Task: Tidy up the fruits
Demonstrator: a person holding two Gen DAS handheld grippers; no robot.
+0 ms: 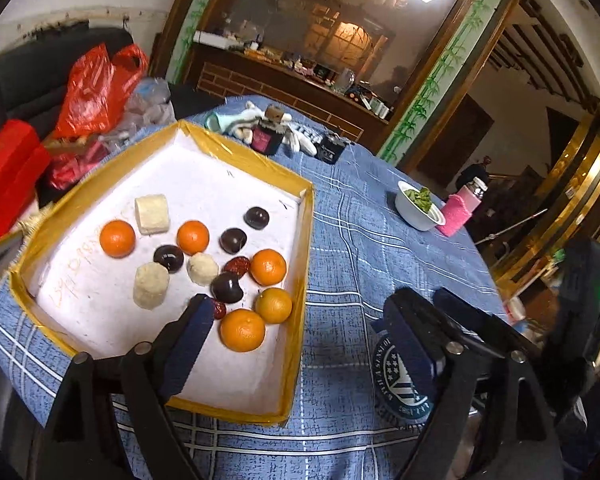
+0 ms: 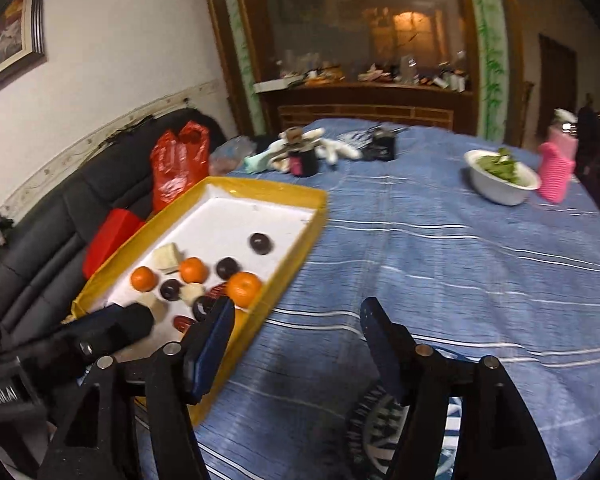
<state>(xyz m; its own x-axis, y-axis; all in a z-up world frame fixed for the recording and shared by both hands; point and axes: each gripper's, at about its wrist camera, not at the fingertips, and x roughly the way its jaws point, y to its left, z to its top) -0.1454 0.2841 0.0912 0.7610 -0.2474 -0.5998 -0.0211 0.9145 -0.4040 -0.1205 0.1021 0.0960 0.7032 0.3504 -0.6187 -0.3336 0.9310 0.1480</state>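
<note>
A yellow-rimmed tray (image 1: 236, 150) with a white floor lies on the blue checked tablecloth (image 1: 360, 240). In it are several oranges (image 1: 242, 329), several dark round fruits (image 1: 233, 240), three pale cut chunks (image 1: 151, 285) and red dates (image 1: 236, 266). My left gripper (image 1: 300, 320) is open and holds nothing. One of its fingers (image 1: 192, 332) hangs over the tray beside a date; the other is over the cloth. In the right wrist view the tray (image 2: 300, 194) is at the left. My right gripper (image 2: 296, 320) is open and holds nothing, with its left finger (image 2: 216, 332) over the tray's near rim.
A white bowl of greens (image 1: 418, 208) and a pink-sleeved bottle (image 1: 462, 208) stand at the table's right side. Dark jars (image 1: 266, 136) and white cloth sit behind the tray. A red plastic bag (image 1: 96, 88) rests on a black sofa at the left. A round emblem mat (image 1: 400, 384) lies near me.
</note>
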